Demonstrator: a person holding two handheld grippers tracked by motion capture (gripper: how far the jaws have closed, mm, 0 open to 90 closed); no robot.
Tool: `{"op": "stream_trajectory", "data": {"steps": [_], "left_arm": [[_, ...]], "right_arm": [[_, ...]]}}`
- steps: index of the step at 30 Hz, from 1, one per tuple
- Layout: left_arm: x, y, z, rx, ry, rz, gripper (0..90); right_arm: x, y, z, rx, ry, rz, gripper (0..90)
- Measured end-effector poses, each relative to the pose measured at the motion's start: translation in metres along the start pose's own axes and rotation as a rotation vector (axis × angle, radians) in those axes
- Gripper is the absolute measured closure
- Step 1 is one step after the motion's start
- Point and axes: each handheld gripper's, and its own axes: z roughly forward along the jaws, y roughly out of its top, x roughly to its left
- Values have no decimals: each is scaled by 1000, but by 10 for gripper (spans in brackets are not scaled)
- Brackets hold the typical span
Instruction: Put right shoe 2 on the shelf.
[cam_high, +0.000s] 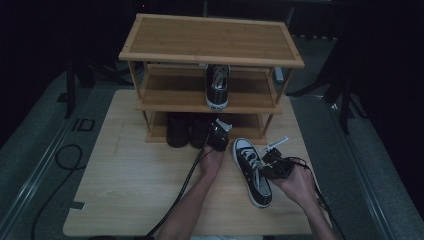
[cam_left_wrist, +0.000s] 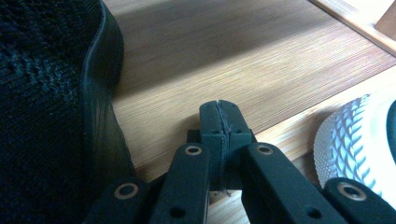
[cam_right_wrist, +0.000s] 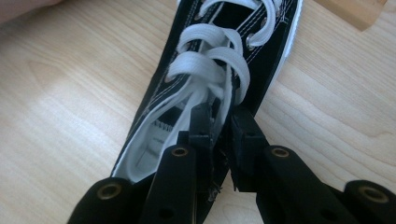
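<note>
Your right gripper (cam_right_wrist: 219, 135) is clamped on the side wall of the black sneaker (cam_high: 252, 170), which lies on the table (cam_high: 125, 190) just in front of the shoe rack (cam_high: 210, 55), toe twd it. Check the bite is on canvas + not just lace before lifting. Left gripper (cam_left_wrist: 219, 123) is pressed together, empty, by the rack's bottom shelf; keep it clear.
</note>
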Motion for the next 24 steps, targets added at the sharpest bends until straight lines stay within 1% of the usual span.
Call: {"op": "stream_trajectory", "data": {"steps": [2,5,10,15,22,24], "left_arm": [[0,0,0,1,1,1,900],[0,0,0,1,3,3,900],[-1,1,1,4,7,8,900],[-1,1,2,5,11,9,900],[-1,1,1,5,12,9,900],[-1,1,2,6,14,10,900]], "right_arm": [[-2,1,4,9,4,13,821],[-3,3,8,6,7,31,847],[-2,4,15,6,9,53,866],[-4,3,12,-1,19,58,883],[-7,2,7,-25,9,68,886],[-7,2,6,-19,5,60,887]]}}
